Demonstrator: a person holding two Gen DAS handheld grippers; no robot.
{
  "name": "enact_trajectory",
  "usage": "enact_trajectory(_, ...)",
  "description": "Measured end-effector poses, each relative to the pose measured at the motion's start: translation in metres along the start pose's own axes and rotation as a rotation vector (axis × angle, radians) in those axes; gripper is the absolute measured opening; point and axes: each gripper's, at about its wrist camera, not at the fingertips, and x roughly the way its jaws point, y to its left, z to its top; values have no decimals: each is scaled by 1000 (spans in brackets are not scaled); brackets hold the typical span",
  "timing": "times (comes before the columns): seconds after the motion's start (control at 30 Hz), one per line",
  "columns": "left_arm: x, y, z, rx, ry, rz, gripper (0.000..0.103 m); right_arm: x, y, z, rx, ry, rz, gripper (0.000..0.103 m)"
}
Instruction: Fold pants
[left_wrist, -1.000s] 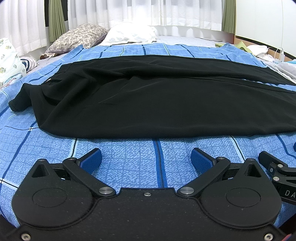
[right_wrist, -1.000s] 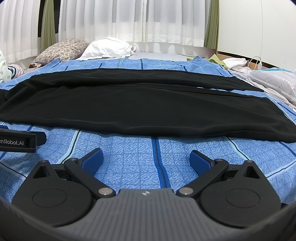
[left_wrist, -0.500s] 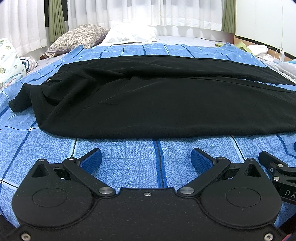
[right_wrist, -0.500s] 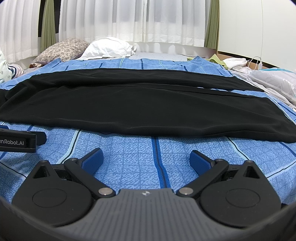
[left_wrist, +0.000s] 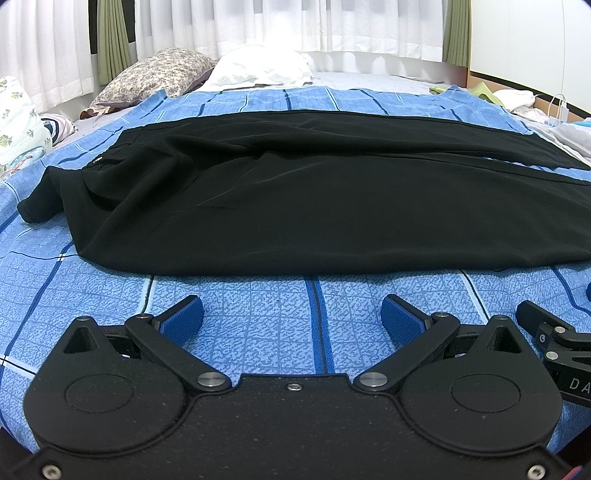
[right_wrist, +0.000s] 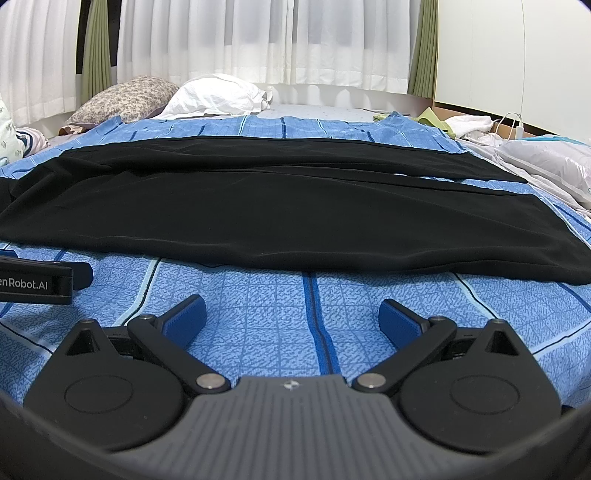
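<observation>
Black pants (left_wrist: 314, 199) lie spread sideways across a blue checked bedspread (left_wrist: 258, 314), waistband to the left, legs running right. In the right wrist view the same pants (right_wrist: 280, 214) show both legs, the hems at the right. My left gripper (left_wrist: 291, 314) rests open just short of the pants' near edge, nothing between its blue pads. My right gripper (right_wrist: 291, 315) is likewise open and empty, a little before the near leg's edge. Part of the right gripper's body (left_wrist: 554, 339) shows at the left wrist view's right edge; the left gripper's body (right_wrist: 37, 277) shows at the right wrist view's left.
A floral pillow (left_wrist: 159, 74) and a white pillow (left_wrist: 258, 68) lie at the bed's far end under white curtains. Clothes and a plastic-wrapped bundle (right_wrist: 546, 162) sit at the right; a patterned cushion (left_wrist: 14, 122) at the left.
</observation>
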Motion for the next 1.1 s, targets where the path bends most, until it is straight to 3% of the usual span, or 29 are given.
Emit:
enact_trajectory(0.5, 0, 0, 0, 0, 1, 0, 103, 0, -1, 0, 0, 0, 1, 103)
enact_trajectory(0.77, -5, 23, 30, -58, 78, -42, 103, 4, -2, 18, -12, 65, 23, 103)
enact_trajectory(0.93, -13, 80, 54, -89, 19, 43, 103, 4, 9, 34, -106, 60, 188, 103)
enact_trajectory(1.1, -13, 152, 82, -187, 4, 129, 101, 3, 55, 50, -277, 38, 346, 101)
